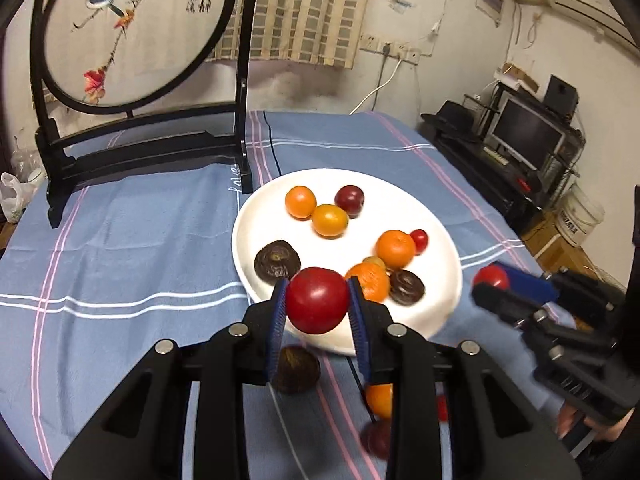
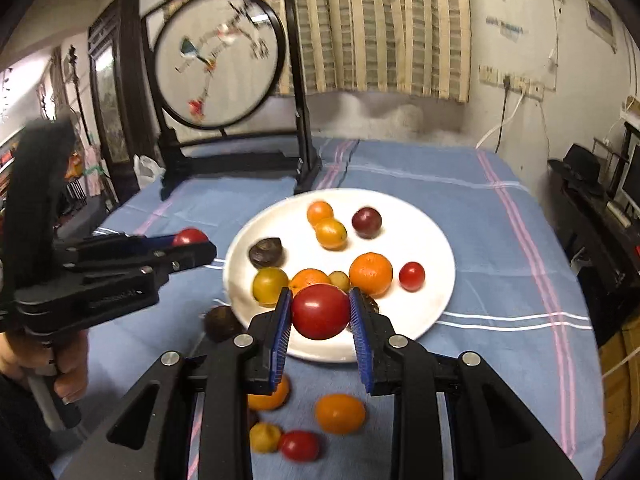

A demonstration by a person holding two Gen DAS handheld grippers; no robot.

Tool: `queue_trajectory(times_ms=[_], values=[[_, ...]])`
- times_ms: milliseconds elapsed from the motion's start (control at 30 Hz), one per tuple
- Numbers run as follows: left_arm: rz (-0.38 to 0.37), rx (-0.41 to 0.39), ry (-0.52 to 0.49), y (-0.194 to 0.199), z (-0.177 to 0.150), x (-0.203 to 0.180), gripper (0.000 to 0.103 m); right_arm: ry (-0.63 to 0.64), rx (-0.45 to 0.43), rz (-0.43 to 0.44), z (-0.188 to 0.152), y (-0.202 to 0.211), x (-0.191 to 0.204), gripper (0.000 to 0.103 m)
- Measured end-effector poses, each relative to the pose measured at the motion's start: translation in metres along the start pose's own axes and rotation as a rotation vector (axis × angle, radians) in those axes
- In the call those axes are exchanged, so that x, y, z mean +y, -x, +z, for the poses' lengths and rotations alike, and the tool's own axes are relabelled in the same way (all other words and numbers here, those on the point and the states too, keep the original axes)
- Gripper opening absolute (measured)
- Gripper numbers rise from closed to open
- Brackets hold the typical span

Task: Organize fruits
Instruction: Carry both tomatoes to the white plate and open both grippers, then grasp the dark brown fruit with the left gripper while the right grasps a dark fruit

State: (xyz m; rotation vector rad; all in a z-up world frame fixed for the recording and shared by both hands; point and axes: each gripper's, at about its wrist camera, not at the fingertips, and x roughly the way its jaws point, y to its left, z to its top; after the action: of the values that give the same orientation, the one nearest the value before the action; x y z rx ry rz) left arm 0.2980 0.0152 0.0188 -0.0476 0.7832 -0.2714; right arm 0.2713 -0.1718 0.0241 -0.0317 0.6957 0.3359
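The left tool (image 1: 317, 300) grips a red tomato (image 1: 317, 300) above the plate's (image 1: 400, 188) near-left rim; the right tool (image 2: 320, 311) grips another tomato (image 2: 320, 311) above its near edge; most fruit is plated; several pieces (image 2: 340, 413) near the plate remain.
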Motion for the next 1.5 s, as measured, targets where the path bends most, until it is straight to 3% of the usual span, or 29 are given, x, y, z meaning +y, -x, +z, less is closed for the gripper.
queue_trajectory(times_ms=[267,367,500,667,800,1067,1233,1433,1500], values=[[-0.002,0.062,0.009,-0.053,0.007,-0.009,0.029,-0.078,0.111,0.014,-0.019,-0.054,-0.018,0.031],[0.006,0.077,0.02,-0.067,0.008,-0.012,0.03,-0.1,0.107,0.02,-0.023,-0.059,-0.021,0.047],[0.024,0.052,0.031,-0.065,0.009,-0.013,0.058,-0.11,0.102,0.043,-0.025,-0.055,-0.022,0.052],[0.006,0.042,0.048,-0.044,0.001,-0.006,0.062,-0.122,0.08,0.053,-0.025,-0.045,-0.023,0.059],[0.019,0.024,0.07,-0.02,-0.014,0.002,0.071,-0.123,0.076,0.049,-0.026,-0.039,-0.023,0.06],[0.061,0.033,0.046,0.005,-0.053,0.009,0.075,-0.107,0.061,0.044,-0.039,-0.022,-0.018,0.061],[0.049,0.089,0.054,-0.009,-0.07,0.011,0.075,-0.122,0.076,0.04,-0.057,-0.014,-0.02,0.066],[0.072,0.09,0.034,-0.026,-0.074,0.009,0.075,-0.162,0.051,0.026,-0.064,0.0,-0.031,0.069],[0.077,0.096,0.031,-0.035,-0.071,0.009,0.066,-0.161,0.044,0.021,-0.064,0.001,-0.032,0.07]])
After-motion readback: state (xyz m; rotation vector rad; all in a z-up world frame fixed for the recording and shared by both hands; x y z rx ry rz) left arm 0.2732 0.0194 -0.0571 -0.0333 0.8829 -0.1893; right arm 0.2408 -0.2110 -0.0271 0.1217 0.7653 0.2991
